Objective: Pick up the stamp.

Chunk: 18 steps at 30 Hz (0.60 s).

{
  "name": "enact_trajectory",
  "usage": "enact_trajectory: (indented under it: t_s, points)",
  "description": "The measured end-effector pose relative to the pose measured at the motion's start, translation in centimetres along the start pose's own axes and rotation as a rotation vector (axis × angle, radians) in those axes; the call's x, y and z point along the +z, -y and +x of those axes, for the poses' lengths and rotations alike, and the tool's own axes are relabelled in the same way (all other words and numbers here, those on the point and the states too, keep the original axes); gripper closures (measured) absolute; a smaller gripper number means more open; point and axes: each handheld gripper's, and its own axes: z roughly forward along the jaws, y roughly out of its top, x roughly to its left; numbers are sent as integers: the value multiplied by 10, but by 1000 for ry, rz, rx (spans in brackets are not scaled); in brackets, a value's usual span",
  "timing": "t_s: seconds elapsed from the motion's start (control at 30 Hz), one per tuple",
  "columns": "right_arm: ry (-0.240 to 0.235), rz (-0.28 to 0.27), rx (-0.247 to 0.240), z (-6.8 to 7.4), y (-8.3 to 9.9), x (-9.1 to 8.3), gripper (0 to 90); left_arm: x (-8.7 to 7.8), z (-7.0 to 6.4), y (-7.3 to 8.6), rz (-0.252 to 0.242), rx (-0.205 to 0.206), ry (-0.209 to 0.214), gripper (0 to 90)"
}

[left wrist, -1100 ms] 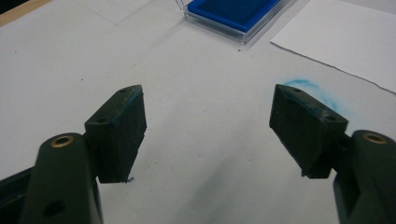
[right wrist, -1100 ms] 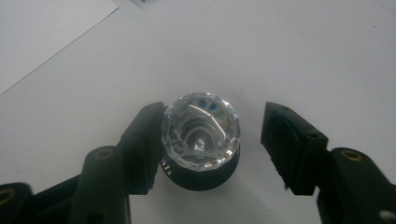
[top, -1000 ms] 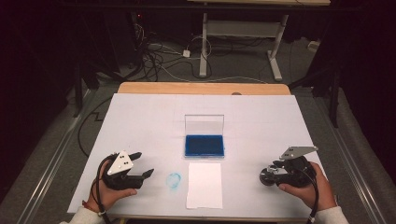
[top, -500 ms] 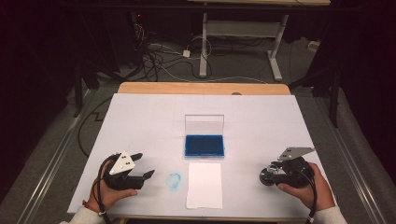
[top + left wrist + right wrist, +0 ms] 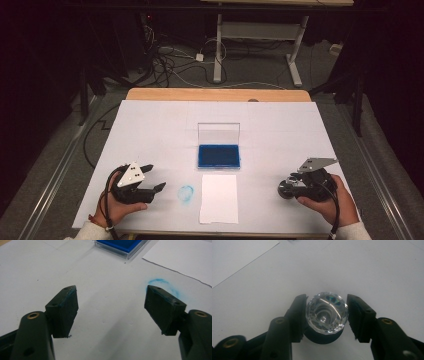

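1. My right claw (image 5: 289,189) sat clamped on a crystal-topped stamp (image 5: 327,312), its jaws pressing the faceted knob from both sides; it was well to the right of the white paper sheet (image 5: 218,198), low over the worktop (image 5: 150,130).
2. My left claw (image 5: 156,180) was spread wide with nothing between its jaws, to the left of the sheet, with the blue ink smudge (image 5: 185,193) between claw and sheet.
3. The open blue ink pad (image 5: 218,155) lay just beyond the sheet's far edge, its clear lid standing up behind it.
4. Compared with a second before, the right claw had sunk slightly toward me; the left had barely shifted, and the sheet, pad and smudge lay unmoved.
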Motion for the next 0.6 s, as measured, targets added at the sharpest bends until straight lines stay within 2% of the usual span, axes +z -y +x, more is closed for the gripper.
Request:
enact_trajectory:
  t_s: [0.13, 0.33, 0.6]
  points:
    - [1, -12, 1, -1, 0, 0, 562, 0, 0, 0, 0, 2, 3, 264]
    - [12, -15, -29, 1, -1, -2, 565, 0, 0, 0, -8, -3, 10, 264]
    - [20, -85, -31, 3, -6, -9, 566, 0, -1, 0, -7, 0, 13, 263]
